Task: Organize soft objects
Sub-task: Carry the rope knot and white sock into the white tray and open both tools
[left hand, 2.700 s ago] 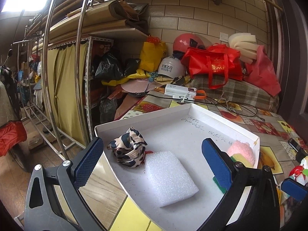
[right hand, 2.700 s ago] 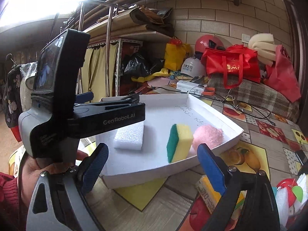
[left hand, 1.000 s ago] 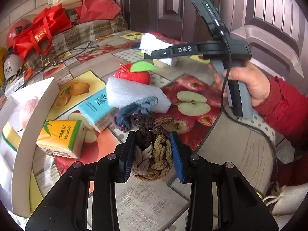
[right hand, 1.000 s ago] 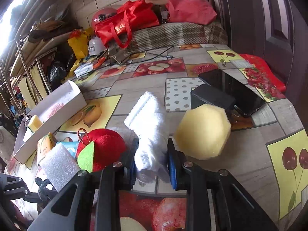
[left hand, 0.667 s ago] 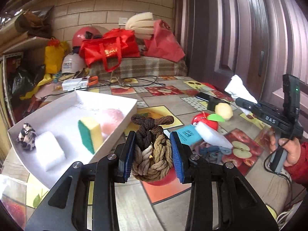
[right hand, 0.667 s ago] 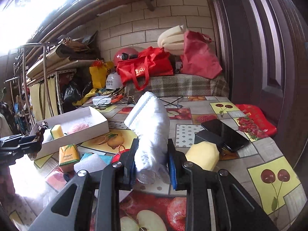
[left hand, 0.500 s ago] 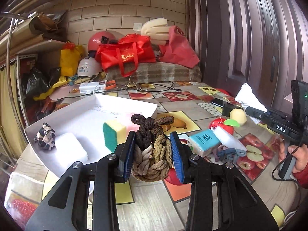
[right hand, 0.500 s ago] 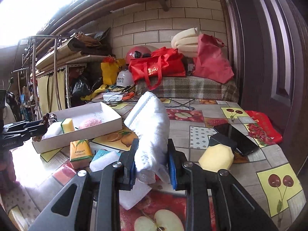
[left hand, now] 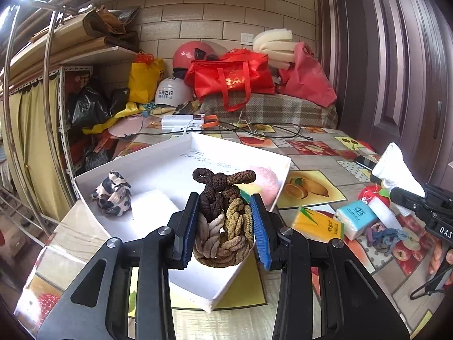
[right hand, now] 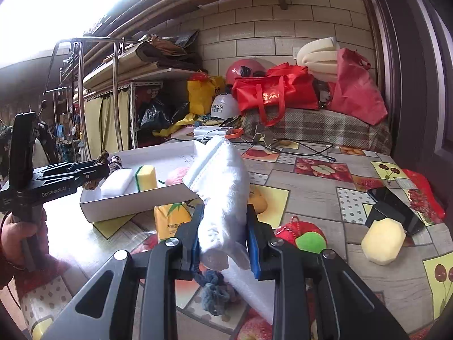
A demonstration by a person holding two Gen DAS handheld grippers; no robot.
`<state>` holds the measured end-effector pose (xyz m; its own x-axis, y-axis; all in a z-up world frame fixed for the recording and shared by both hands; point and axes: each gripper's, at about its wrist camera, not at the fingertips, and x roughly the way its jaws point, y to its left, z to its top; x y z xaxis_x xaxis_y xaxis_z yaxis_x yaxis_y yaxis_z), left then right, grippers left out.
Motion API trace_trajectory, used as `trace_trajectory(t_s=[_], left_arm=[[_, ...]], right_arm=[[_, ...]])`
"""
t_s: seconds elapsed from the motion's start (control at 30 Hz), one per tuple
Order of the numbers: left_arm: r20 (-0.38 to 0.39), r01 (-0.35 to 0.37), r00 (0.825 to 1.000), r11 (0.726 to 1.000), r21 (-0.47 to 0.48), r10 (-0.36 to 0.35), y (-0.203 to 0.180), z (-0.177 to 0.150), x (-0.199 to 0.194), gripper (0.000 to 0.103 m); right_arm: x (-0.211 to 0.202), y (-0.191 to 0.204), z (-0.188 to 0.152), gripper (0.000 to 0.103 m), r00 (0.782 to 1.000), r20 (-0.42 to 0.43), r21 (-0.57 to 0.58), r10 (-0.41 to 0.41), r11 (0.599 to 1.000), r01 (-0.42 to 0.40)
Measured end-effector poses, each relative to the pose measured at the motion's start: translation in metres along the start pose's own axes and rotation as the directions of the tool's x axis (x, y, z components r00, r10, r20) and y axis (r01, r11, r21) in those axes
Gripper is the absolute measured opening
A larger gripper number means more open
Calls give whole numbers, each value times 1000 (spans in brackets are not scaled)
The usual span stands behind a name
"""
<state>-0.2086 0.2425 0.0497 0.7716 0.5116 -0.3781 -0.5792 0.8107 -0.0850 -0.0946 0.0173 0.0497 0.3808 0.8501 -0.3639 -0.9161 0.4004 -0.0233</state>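
Both jaws clamped: left gripper (left hand: 223,228) w/ braided bundle (left hand: 222,221), right gripper (right hand: 223,240) w/ white cloth (right hand: 222,195).

A pale brick wall (left hand: 226,14) fills the top centre of both views, with a white switch plate (left hand: 245,37) set into it. Dark panelled doors (left hand: 396,70) close off the right side. On the left stand a metal shelving unit (left hand: 63,107) hung with an olive curtain (left hand: 31,141) (planks stacked above) and a chrome rail (right hand: 113,85). Bright daylight (right hand: 56,0) glares in the upper left.
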Motion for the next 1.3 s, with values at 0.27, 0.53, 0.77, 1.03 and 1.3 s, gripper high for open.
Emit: trace_trajectory(t_s=[0.27, 0.53, 0.77, 1.03, 1.3], left_arm=[[6, -106, 994, 994, -20, 106, 36, 8, 19, 36], [10, -134, 991, 989, -57, 135, 57, 16, 37, 36], [24, -149, 988, 981, -123, 153, 74, 24, 49, 36], [-17, -172, 985, 980, -103, 171, 70, 27, 59, 37], [-15, -229, 973, 972, -47, 229, 61, 27, 62, 68]], right_arm=[[47, 52, 14, 26, 995, -48, -46, 89, 995, -91], [87, 98, 25, 26, 984, -119, -99, 135, 984, -147], [125, 99, 34, 26, 970, -188, -46, 153, 985, -165], [164, 104, 46, 26, 967, -227, -14, 116, 992, -122], [160, 111, 46, 54, 975, -201, -52, 91, 993, -104]])
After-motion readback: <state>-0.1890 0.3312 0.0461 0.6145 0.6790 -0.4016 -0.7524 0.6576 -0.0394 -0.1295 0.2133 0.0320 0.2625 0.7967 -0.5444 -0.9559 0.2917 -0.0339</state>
